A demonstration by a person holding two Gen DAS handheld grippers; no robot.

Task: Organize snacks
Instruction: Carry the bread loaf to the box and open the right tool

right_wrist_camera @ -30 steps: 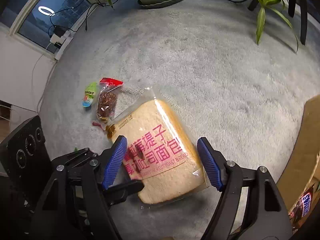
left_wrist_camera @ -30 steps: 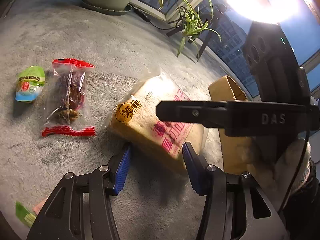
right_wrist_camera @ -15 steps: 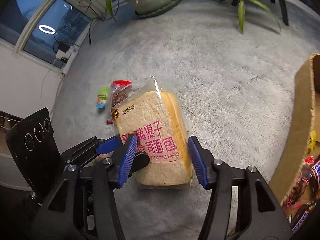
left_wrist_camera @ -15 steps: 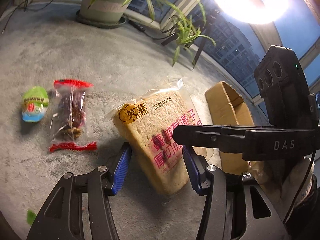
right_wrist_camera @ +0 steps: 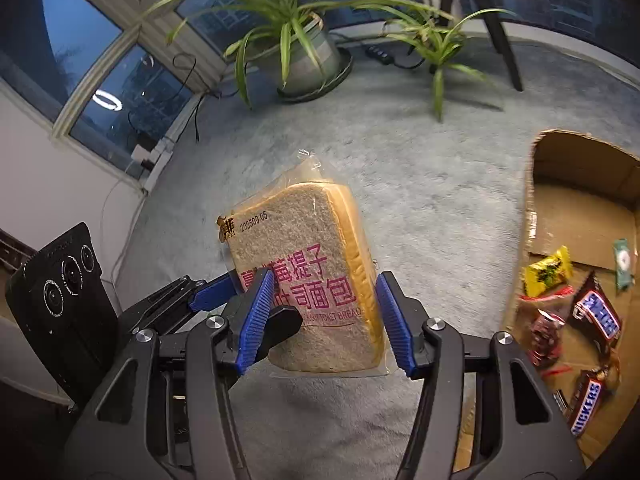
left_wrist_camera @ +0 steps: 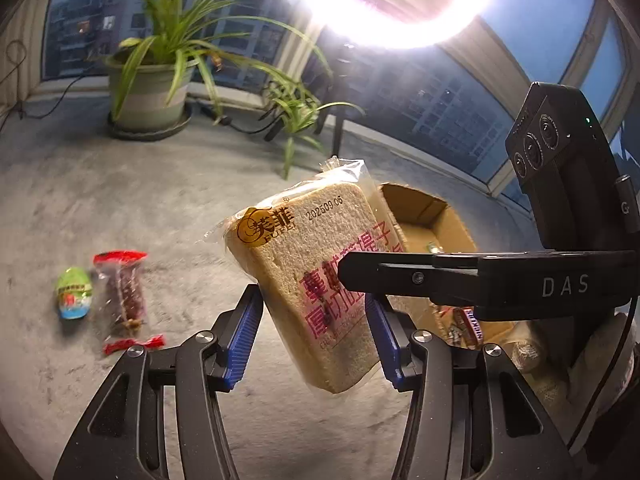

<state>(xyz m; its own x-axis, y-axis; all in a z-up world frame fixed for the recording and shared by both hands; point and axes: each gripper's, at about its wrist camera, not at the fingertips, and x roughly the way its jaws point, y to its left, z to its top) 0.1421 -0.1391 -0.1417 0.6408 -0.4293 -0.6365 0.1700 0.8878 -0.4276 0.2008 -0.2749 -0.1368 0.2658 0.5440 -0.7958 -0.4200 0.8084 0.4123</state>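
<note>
A clear-wrapped bag of toast bread [left_wrist_camera: 316, 276] with pink print is lifted off the grey carpet, upright. My right gripper [right_wrist_camera: 326, 316] is shut on the bread [right_wrist_camera: 308, 280] across its lower part. My left gripper [left_wrist_camera: 316, 336] has its blue pads on either side of the bread's lower end, and appears shut on it too. An open cardboard box [right_wrist_camera: 584, 256] with several snacks inside lies to the right; it also shows behind the bread in the left wrist view [left_wrist_camera: 428, 216]. A red-ended dried fruit pack [left_wrist_camera: 124, 300] and a small green snack [left_wrist_camera: 74, 294] lie on the carpet at left.
A large potted plant [left_wrist_camera: 152, 88] and a smaller plant [left_wrist_camera: 292, 120] stand at the back by the windows, with cables along the wall. A black stand leg [right_wrist_camera: 500, 28] is at the back right. A bright ring light [left_wrist_camera: 384, 4] glares above.
The bread has been gripped and lifted off the carpet, tipped upright. Both grippers have risen and tilted up, and the box has come further into view.
</note>
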